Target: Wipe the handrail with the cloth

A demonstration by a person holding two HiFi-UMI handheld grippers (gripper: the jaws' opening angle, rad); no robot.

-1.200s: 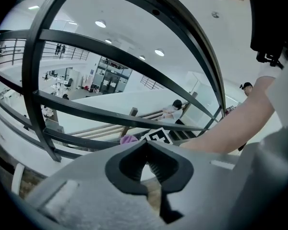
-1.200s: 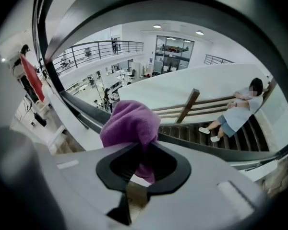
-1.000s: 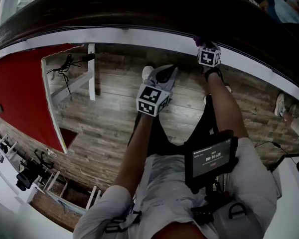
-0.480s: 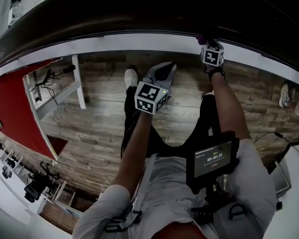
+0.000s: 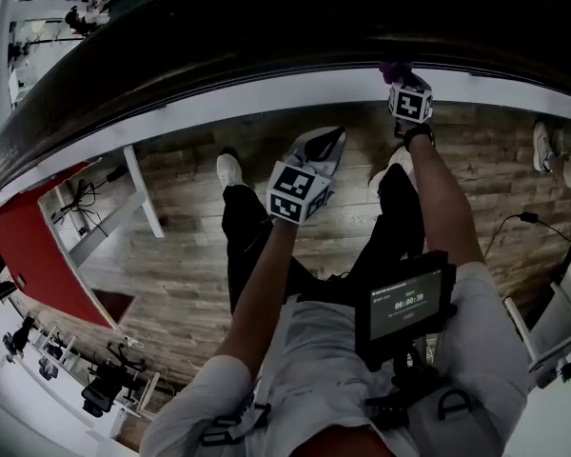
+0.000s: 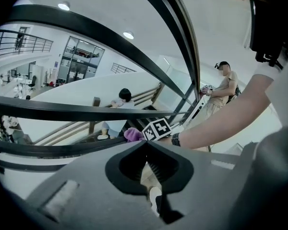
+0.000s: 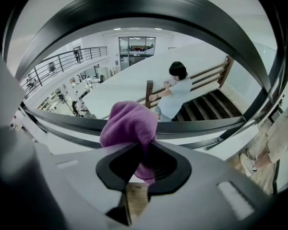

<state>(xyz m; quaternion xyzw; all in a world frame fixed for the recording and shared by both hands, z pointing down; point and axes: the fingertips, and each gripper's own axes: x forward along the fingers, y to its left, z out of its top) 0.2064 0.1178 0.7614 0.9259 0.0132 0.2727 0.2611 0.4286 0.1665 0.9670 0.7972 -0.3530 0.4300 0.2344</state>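
purple cloth in right claw

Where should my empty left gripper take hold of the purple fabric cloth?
Probably the rounded bunch of the purple fabric cloth that bulges past the tips of the right gripper, which is shut on its middle. Open the shut left gripper and come from the cloth's left, because that lobe leans left, clear of the jaws.

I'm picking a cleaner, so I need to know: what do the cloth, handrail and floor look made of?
Cloth: purple, soft fuzzy pile, likely microfibre or terry.
Handrail: dark, smooth, slight sheen; probably varnished wood, though painted metal is possible.
Floor: plank pattern with grain, wood or wood-look laminate.
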